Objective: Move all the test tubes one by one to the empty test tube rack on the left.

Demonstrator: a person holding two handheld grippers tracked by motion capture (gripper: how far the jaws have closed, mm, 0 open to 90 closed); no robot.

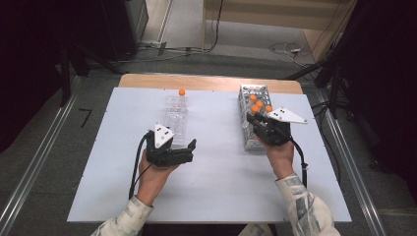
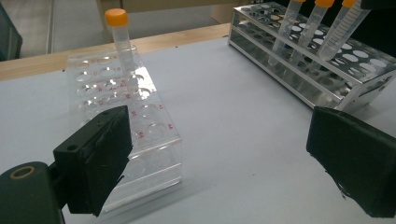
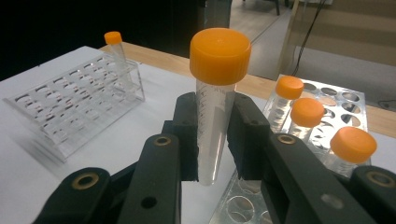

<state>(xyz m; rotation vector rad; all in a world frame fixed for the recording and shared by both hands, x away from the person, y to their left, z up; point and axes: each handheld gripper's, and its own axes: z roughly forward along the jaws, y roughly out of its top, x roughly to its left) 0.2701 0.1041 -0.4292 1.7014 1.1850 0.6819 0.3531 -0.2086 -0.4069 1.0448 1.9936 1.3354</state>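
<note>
Two racks are sitting on the pale table (image 1: pixel 216 196) in the high view: a clear plastic rack (image 1: pixel 177 119) left of centre with one orange-capped tube standing at its far end (image 1: pixel 182 93), and a metal rack (image 1: pixel 254 115) to the right holding three orange-capped tubes (image 1: pixel 259 104). The left gripper (image 1: pixel 189 147) is resting at the near end of the clear rack with its jaws standing wide apart, while the right gripper (image 1: pixel 252 119) is hovering over the near part of the metal rack. In the left gripper view, the two black pads are standing far apart with nothing between them; the left pad (image 2: pixel 100 154) is lying just in front of the clear rack's near corner (image 2: pixel 140 140), the single tube (image 2: pixel 120 39) is rising at the rack's far end, and the metal rack (image 2: pixel 327 70) with its leaning tubes is sitting well apart at the upper right. In the right gripper view, the jaws are clamping a capped tube (image 3: pixel 215 107) by its clear body, holding it nearly upright with its tip hanging above the metal rack (image 3: pixel 345 100), just beside the three seated tubes (image 3: pixel 306 112); the clear rack (image 3: pixel 70 105) is lying off to the left.
</note>
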